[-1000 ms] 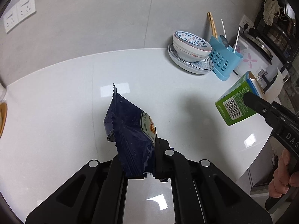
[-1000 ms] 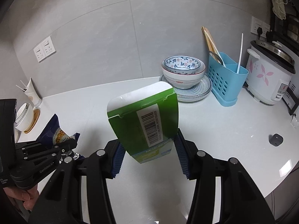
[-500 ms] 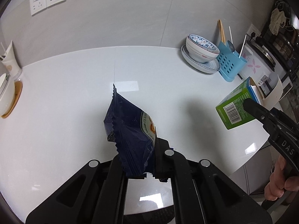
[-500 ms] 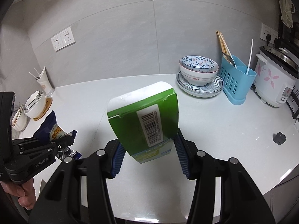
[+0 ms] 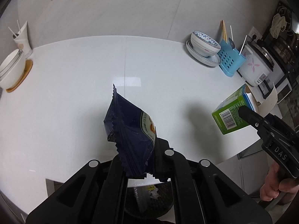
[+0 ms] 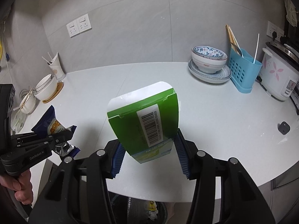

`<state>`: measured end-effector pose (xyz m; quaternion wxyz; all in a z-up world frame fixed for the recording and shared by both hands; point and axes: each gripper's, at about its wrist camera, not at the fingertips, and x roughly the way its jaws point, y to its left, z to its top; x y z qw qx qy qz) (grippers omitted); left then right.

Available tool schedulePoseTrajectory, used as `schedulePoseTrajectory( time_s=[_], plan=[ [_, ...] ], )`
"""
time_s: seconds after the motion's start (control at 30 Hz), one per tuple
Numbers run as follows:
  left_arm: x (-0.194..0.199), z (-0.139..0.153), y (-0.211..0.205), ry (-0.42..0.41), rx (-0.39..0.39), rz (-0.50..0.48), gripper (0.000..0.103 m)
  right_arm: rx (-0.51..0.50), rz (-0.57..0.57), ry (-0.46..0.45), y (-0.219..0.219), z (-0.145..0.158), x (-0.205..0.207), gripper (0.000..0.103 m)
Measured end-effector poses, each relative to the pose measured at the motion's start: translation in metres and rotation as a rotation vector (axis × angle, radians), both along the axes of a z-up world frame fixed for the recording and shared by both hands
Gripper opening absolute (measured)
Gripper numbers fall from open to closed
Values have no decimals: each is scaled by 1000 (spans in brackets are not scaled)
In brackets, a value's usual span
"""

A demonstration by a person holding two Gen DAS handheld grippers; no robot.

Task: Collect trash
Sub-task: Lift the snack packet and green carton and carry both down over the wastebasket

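Note:
A dark blue snack wrapper [image 5: 130, 130] stands up from my left gripper [image 5: 142, 168], whose jaws are shut on its lower edge. The same wrapper [image 6: 53, 126] and gripper show at the left of the right wrist view. My right gripper [image 6: 149, 153] is shut on a green carton [image 6: 145, 119] with a barcode, its blue pads pressing both sides. From the left wrist view that carton [image 5: 231, 112] hangs at the right. Both grippers hover over the front edge of the white counter [image 5: 74, 85]. Below the edge sits a dark bin [image 5: 149, 199] with scraps inside.
Patterned bowls on a plate [image 6: 209, 63], a blue utensil holder [image 6: 243, 69] and a rice cooker [image 6: 278, 74] stand at the back right. White bowls on a wooden coaster [image 6: 46, 87] and a cup with straws [image 6: 55, 67] sit back left. A small dark cube [image 6: 283, 127] lies at right.
Both grippers have drawn back toward the counter's front edge with their loads. More counter shows, and the bin below the edge has come into view.

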<state>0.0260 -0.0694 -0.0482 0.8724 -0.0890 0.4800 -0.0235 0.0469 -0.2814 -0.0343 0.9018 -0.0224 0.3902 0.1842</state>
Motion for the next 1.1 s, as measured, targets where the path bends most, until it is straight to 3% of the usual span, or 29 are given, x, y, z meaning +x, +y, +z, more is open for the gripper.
schedulePoseTrajectory(
  time_s=[0.5, 0.77, 1.1],
  plan=[
    [-65, -18, -8, 45, -16, 0, 2, 23, 60, 33, -4, -23, -68, 48],
    [-98, -33, -10, 62, -70, -6, 2, 15, 101, 56, -8, -36, -106, 48],
    [-126, -71, -16, 77, -104, -23, 2, -13, 128, 112, -13, -74, -131, 48]
  ],
)
